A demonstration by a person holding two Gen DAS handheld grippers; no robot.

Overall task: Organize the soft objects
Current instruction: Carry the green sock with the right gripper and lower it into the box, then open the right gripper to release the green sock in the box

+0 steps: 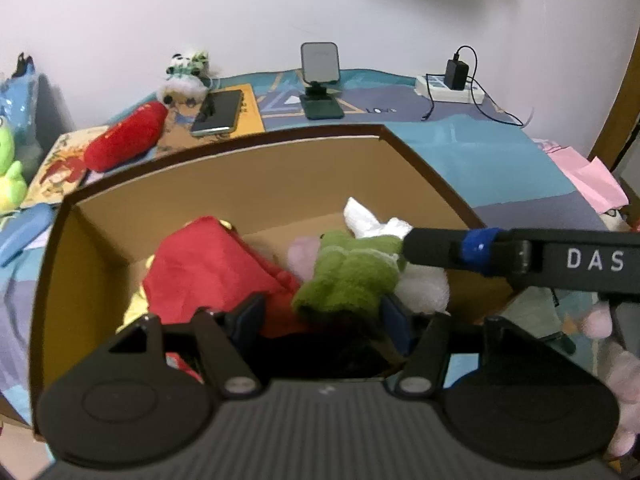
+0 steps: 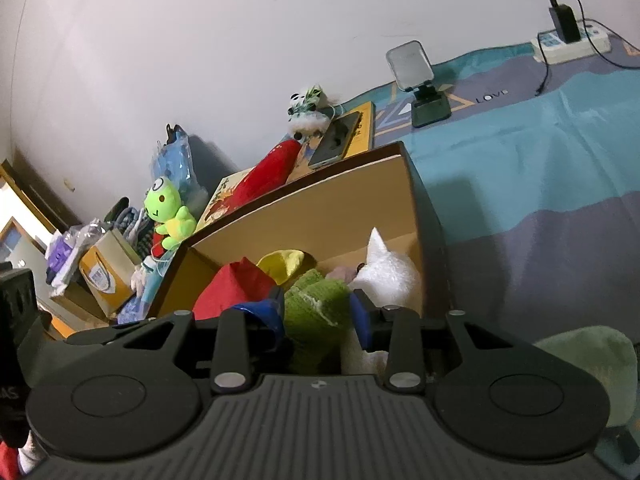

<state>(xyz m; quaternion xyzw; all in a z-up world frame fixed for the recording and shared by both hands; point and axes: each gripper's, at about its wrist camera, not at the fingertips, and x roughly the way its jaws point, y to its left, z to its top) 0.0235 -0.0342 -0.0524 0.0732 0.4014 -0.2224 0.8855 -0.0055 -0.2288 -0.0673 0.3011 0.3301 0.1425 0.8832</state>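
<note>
The green plush lies in the cardboard box, at the centre of the left wrist view, with its long axis running from lower left to upper right of that frame. Its lower end sits between the fingers of the left claw; its upper end meets the tip of the right claw, which reaches in from the right edge of the frame. In the right wrist view the same green plush fills the gap of the right claw, blue pads pressed against both its sides, so this claw is clenched on it. The left claw stands wide, the plush resting between its fingers; whether the pads actually press it cannot be told, since the lower end falls into shadow.

A red cloth toy lies beside it to the left, a white plush to the right, partly covered by the green one, and a pale pink toy shows only as a sliver behind. A yellow toy peeks from behind the red one.

Both claws point down and forward into the box, the right one crossing over the box's right wall. On the bed beyond, in the upper left, lie a red pepper plush and a phone.
</note>
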